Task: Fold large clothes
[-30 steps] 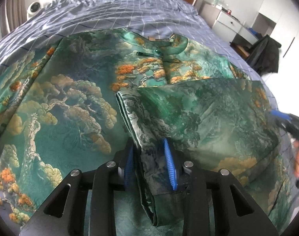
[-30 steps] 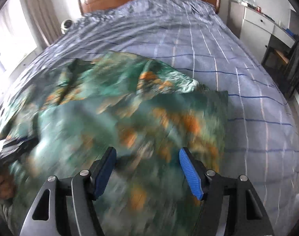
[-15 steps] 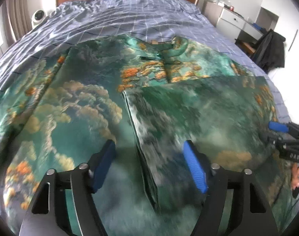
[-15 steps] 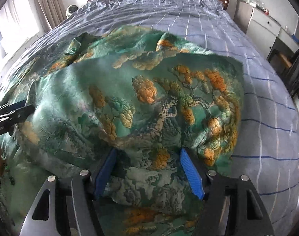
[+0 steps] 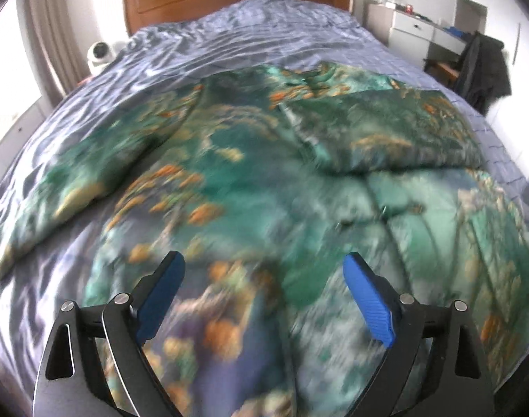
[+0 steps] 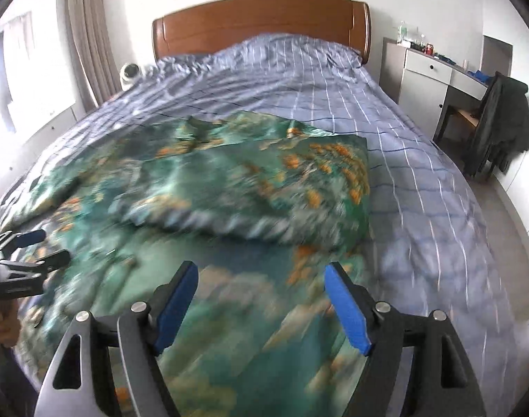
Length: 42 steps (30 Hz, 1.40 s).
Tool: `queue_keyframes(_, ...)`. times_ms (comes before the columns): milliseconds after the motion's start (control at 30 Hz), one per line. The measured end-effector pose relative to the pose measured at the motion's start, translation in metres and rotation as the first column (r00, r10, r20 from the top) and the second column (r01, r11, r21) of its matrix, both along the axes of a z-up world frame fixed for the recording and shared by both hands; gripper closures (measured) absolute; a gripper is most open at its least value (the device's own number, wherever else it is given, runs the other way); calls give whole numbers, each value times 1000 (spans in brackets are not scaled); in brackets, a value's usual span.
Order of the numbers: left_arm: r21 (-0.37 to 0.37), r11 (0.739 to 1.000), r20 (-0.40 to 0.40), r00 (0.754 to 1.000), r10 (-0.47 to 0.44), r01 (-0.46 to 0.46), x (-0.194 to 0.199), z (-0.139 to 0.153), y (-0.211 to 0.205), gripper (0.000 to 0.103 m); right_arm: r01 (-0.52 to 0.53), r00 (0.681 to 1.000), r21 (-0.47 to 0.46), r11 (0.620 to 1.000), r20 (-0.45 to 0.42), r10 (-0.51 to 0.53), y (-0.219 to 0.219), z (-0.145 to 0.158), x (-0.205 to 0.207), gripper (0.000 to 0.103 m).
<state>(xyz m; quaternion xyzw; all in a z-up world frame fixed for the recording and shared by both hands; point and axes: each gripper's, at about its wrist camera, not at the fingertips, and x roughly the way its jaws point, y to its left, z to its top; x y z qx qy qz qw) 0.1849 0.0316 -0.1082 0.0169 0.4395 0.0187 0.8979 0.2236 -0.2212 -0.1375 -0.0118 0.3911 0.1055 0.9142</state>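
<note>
A large green garment with orange tree print lies spread on the bed; it also shows in the right wrist view. Its right sleeve is folded across the chest. Its left sleeve lies stretched out to the left. My left gripper is open and empty, above the garment's lower part. My right gripper is open and empty, above the garment's lower right part. The left gripper also shows at the left edge of the right wrist view. Both views are blurred.
The bed has a blue checked cover and a wooden headboard. A white desk and a chair with a dark coat stand to the right. A curtain and a small white device are at the left.
My left gripper let go of the folded sleeve and opened. Both grippers pulled back and up from the garment, so more of the bed shows.
</note>
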Motion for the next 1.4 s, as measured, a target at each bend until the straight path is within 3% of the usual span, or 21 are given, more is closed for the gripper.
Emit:
queue_keyframes(200,-38,998,19,999,49,-49,-21,7,23,9,6,999,32,999,43,-7,28,-2,-64,26)
queue_keyframes(433,-68,988,12,990,139,-138,-33,2,56,8,-40,995,-28,999,88,42,48,0,-109,26)
queue_keyframes(600,-193,942,-30,961,275,-276,-33,-11,119,7,-52,996,-26,998,78,54,50,2,-121,26)
queue_keyframes(633,-227,927,-32,954,299,-298,-31,-11,133,7,-54,995,-33,998,79,56,51,1,-123,26)
queue_keyframes(733,-385,839,-12,911,412,-384,-23,-7,189,7,-58,994,-52,997,89,63,51,2,-130,26)
queue_keyframes(767,-439,798,-12,891,455,-413,-20,-8,210,7,-59,994,-57,997,89,64,52,3,-131,26)
queue_keyframes(833,-543,682,-45,828,560,-490,-11,-20,259,7,-60,994,-63,996,91,65,52,3,-132,26)
queue_keyframes(867,-569,647,-62,811,582,-508,-8,-25,272,7,-62,994,-66,996,89,67,52,3,-133,26)
queue_keyframes(900,-603,588,-94,780,618,-539,-4,-35,292,7,-63,994,-71,996,86,69,53,3,-132,26)
queue_keyframes(933,-621,538,-124,749,651,-570,0,-44,310,7,-62,994,-75,995,84,68,54,3,-132,26)
queue_keyframes(967,-630,505,-139,726,673,-590,2,-50,324,7,-62,994,-78,995,81,68,55,3,-131,26)
queue_keyframes(1133,-664,369,-173,614,770,-651,0,-65,373,8,-89,993,-99,991,64,96,65,2,-132,26)
queue_keyframes(1200,-678,341,-169,590,790,-651,-3,-65,382,10,-107,992,-110,988,56,114,71,0,-133,26)
queue_keyframes(1267,-670,339,-161,575,802,-661,-3,-61,386,19,-127,990,-117,985,50,133,77,-1,-134,26)
queue_keyframes(1367,-622,376,-145,573,807,-687,1,-52,383,37,-148,987,-117,982,40,154,84,-3,-134,26)
queue_keyframes(1400,-603,392,-141,577,804,-694,5,-50,382,50,-154,987,-114,982,36,158,86,-3,-134,26)
